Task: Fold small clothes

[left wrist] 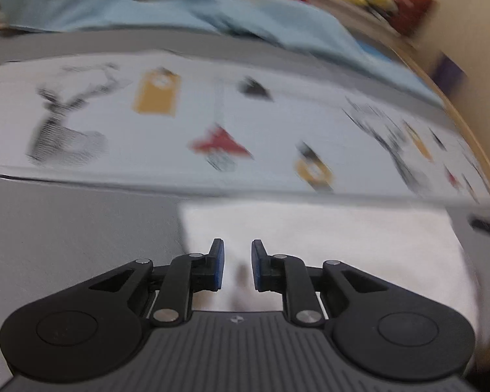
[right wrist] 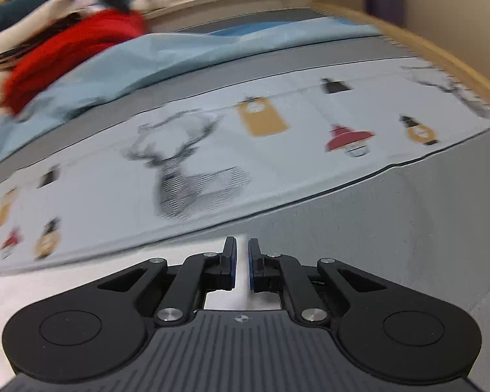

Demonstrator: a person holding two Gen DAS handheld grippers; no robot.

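Left wrist: your left tongs [left wrist: 237, 264] hang parted over the white garment [left wrist: 343, 245]; your right tongs [right wrist: 242, 264] pinch its edge [right wrist: 225, 300].

Matt white cloth garment [left wrist: 326, 245] lies on a grey woven-looking surface [left wrist: 81, 228] beside smooth printed fabric [right wrist: 212, 163].

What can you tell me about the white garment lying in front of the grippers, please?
The white garment looks like soft, plain cloth with no print, lying flat on the grey surface, just short of the printed cloth. In the left wrist view its straight left edge shows. The left gripper sits above it, fingers slightly apart. The right gripper is at its far edge with a narrow gap; whether cloth is pinched is unclear. The frames are blurred.
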